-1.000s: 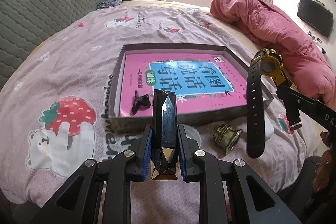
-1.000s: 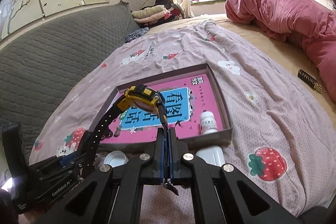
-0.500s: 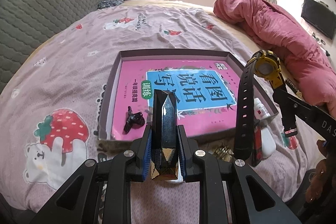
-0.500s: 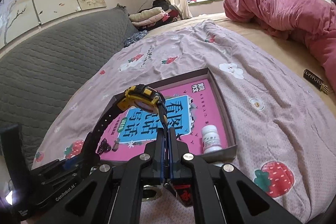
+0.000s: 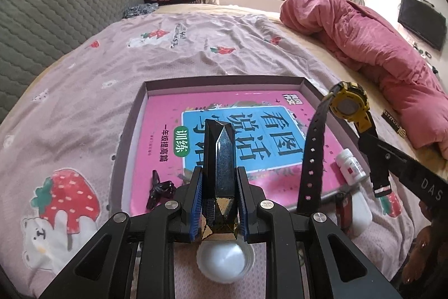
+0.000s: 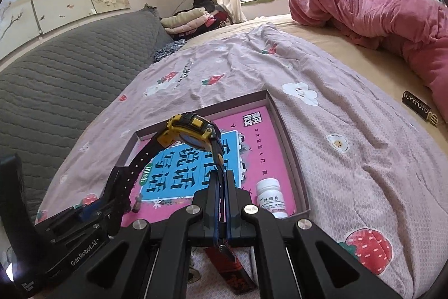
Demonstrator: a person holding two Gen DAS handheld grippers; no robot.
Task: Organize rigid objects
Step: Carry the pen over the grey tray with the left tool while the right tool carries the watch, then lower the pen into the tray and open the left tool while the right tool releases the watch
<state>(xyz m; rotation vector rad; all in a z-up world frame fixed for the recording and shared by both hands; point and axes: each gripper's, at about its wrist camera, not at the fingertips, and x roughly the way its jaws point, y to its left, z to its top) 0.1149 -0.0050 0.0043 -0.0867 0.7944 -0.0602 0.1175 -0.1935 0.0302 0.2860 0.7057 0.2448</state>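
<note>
My left gripper (image 5: 219, 181) is shut on a tall black faceted bottle (image 5: 219, 156) with a gold base, held upright over the near edge of the shallow grey box (image 5: 224, 81). A pink and blue book (image 5: 238, 131) lines the box. My right gripper (image 6: 222, 181) is shut on the strap of a yellow and black watch (image 6: 193, 132), held above the box; the watch also shows in the left wrist view (image 5: 348, 105). In the box lie a small black clip (image 5: 159, 188) and a white pill bottle (image 6: 270, 196).
The box rests on a pink strawberry-print sheet (image 5: 84, 108). A white round lid (image 5: 225, 259) lies on the sheet below my left gripper. A red flat packet (image 6: 235, 273) lies under my right gripper. A pink quilt (image 6: 378, 10) is heaped at the right, a grey padded headboard (image 6: 56, 74) at the left.
Both grippers have moved forward over the box with their loads. The box, pill bottle and clip now sit closer and lower in both views.
</note>
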